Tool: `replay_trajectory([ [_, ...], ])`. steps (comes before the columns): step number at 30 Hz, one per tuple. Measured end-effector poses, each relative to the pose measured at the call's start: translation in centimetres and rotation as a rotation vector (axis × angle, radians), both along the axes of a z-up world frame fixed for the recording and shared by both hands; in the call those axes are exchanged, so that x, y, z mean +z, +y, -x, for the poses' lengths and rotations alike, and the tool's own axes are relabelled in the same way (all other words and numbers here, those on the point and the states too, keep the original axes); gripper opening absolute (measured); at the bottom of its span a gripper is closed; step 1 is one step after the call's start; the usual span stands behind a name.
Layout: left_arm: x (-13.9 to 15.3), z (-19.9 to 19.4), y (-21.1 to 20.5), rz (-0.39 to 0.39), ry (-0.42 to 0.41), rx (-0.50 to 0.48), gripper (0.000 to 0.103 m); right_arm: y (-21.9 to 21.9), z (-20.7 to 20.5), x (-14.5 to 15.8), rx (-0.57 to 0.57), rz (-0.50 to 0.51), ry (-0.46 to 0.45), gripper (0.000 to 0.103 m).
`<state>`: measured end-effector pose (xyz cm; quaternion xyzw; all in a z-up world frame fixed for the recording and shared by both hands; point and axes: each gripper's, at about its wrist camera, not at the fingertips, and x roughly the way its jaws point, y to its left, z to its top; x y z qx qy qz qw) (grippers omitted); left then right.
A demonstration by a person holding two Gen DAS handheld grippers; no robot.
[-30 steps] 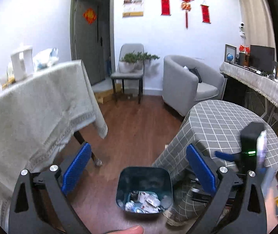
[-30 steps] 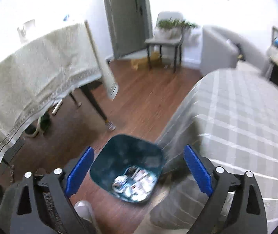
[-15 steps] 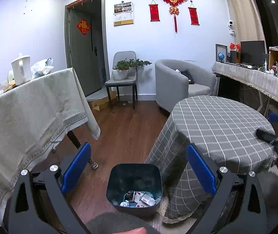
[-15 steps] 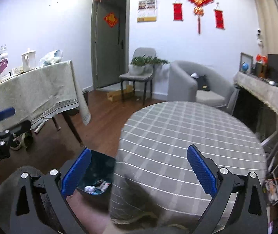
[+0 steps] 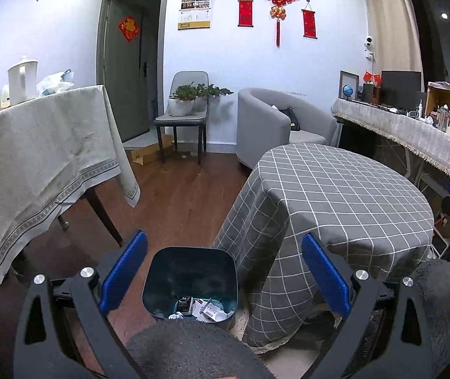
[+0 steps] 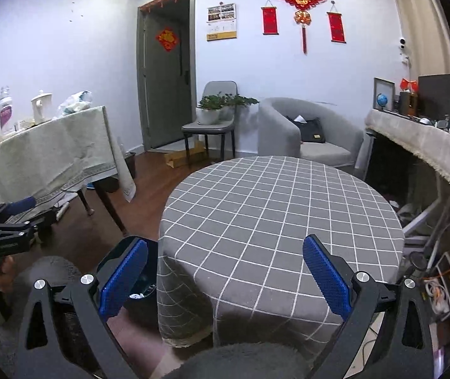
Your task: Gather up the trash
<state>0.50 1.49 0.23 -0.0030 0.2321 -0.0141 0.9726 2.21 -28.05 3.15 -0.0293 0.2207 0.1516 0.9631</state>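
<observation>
On the brown wood floor (image 5: pixel 174 202), between a long table draped in pale cloth (image 5: pixel 35 145) and a round table in grey checked cloth (image 5: pixel 345 195), stands a dark bin (image 5: pixel 190 281) against the round table's hanging hem, with wrappers and scraps (image 5: pixel 202 308) lying in its bottom. The left gripper (image 5: pixel 223 271) hangs above the bin and the right gripper (image 6: pixel 225 276) above the round table's bare near edge, both spread wide and holding nothing. Open floor runs back to a grey chair (image 5: pixel 183 120) and armchair (image 5: pixel 275 123) by the wall.
</observation>
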Motion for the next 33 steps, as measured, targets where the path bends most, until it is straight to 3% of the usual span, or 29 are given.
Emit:
replay_trajectory([
  [4, -0.1, -0.1, 0.0, -0.008, 0.004, 0.006, 0.1, -0.4, 0.1, 0.0, 0.011, -0.006, 0.002, 0.1],
  [11, -0.2, 0.1, 0.8, 0.043, 0.003, 0.026, 0.1, -0.7, 0.3, 0.0, 0.009, -0.022, -0.001, 0.1],
  [33, -0.3, 0.2, 0.8, 0.036, 0.006, 0.023, 0.1, -1.1, 0.0, 0.0, 0.005, -0.043, 0.012, 0.1],
])
